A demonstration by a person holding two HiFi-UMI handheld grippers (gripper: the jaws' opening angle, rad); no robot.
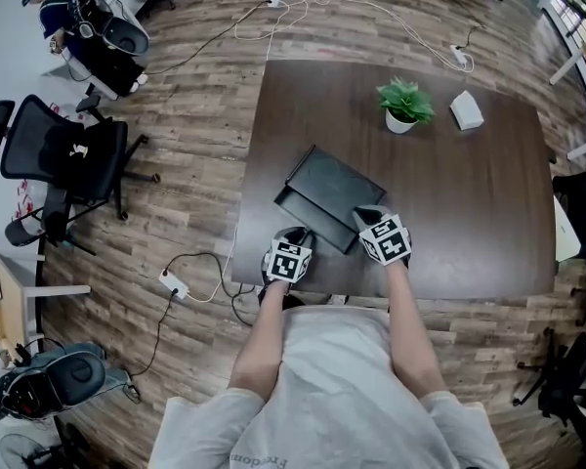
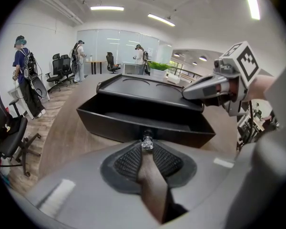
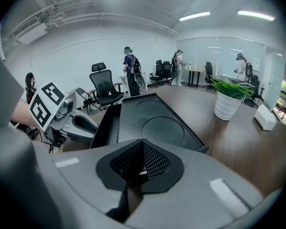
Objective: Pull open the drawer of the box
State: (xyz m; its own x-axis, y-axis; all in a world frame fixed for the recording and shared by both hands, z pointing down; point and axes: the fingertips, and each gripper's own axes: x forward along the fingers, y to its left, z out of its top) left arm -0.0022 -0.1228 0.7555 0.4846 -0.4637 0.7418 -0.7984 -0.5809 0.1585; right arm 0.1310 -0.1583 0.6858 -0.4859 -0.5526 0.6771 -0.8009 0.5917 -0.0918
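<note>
A flat black box (image 1: pixel 337 186) lies on the dark wooden table (image 1: pixel 488 213), its drawer (image 1: pixel 301 210) slid out toward me. In the left gripper view the open drawer (image 2: pixel 114 127) is empty, and my left gripper (image 2: pixel 146 145) is shut on the small silver knob (image 2: pixel 146 140) at the middle of its front. My right gripper (image 1: pixel 384 237) rests shut against the near right part of the box top (image 3: pixel 155 120), with nothing seen between its pads (image 3: pixel 155 162). From the left gripper view, the right gripper (image 2: pixel 214 87) lies on the lid's right edge.
A potted green plant (image 1: pixel 403 104) and a small white box (image 1: pixel 466 110) stand at the table's far side. A black office chair (image 1: pixel 68 159) and floor cables (image 1: pixel 190 281) are to the left. People stand in the background by chairs (image 3: pixel 105 89).
</note>
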